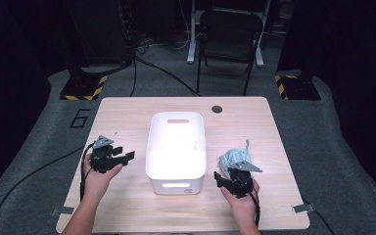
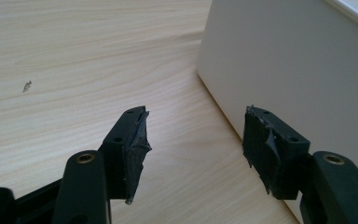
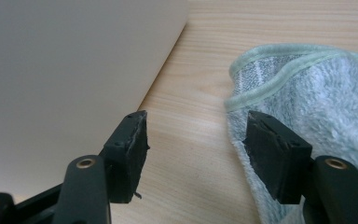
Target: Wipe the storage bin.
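Right hand-held gripper (image 3: 193, 154): jaws wide apart, nothing clamped, low over table (image 3: 191, 116); pale green towel (image 3: 317, 102) crumpled just beside and under its right jaw, white bin (image 3: 65, 74) close on the other side. Left hand-held gripper (image 2: 196, 149): jaws wide open, empty, bin wall just beside its right jaw.

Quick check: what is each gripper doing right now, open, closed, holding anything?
Left gripper: open, empty, beside the white bin.
Right gripper: open, holding nothing; one jaw is over the edge of the towel.
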A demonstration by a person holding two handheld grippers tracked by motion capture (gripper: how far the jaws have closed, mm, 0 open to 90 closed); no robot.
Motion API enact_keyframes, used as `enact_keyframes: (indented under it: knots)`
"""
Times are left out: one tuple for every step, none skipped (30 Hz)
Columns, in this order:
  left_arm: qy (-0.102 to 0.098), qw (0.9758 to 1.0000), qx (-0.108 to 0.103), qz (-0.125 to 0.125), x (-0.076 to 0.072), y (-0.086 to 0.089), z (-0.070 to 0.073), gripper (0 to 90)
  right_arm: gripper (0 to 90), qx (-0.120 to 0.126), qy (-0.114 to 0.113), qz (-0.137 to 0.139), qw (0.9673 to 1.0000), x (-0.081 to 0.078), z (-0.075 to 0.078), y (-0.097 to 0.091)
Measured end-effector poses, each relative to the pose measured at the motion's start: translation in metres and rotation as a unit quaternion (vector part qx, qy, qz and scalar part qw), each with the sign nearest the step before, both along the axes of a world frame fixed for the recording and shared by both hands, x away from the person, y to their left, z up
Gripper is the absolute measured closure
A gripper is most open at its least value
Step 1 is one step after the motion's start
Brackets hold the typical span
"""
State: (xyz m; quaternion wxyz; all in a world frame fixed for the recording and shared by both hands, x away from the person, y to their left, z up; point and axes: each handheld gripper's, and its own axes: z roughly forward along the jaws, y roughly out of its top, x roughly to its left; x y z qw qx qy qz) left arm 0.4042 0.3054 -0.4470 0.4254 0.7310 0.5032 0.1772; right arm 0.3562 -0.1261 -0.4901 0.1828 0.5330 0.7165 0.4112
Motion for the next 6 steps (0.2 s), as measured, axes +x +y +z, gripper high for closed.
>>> enact_keyframes:
  knots:
    - [-0.003,1.0,0.001,-0.002,-0.0002,-0.0013,0.0006,40.1,38.9,0.003,-0.001,0.0,1.0,-0.0006,-0.0001,-0.0005]
    - [-0.005,1.0,-0.001,0.002,-0.0004,-0.0027,0.0006,40.1,38.8,0.002,-0.001,0.002,1.0,-0.0008,-0.0001,-0.0012]
    - [-0.007,1.0,-0.001,0.001,-0.0002,-0.0032,0.0009,40.1,38.5,0.0,-0.001,0.002,1.0,-0.001,0.0002,-0.0023]
    - [-0.005,1.0,0.0,-0.001,-0.0005,-0.0037,0.0015,40.1,38.4,0.002,-0.002,0.0,1.0,-0.0013,0.0005,-0.0035]
    - [-0.005,1.0,-0.002,-0.001,-0.0005,-0.0049,0.001,40.1,38.3,0.005,-0.005,-0.003,1.0,-0.0014,0.0012,-0.005]
    - [-0.003,1.0,0.0,-0.003,0.0002,-0.0052,0.0008,40.1,38.1,0.011,-0.005,-0.007,0.9999,-0.0017,0.0019,-0.0062]
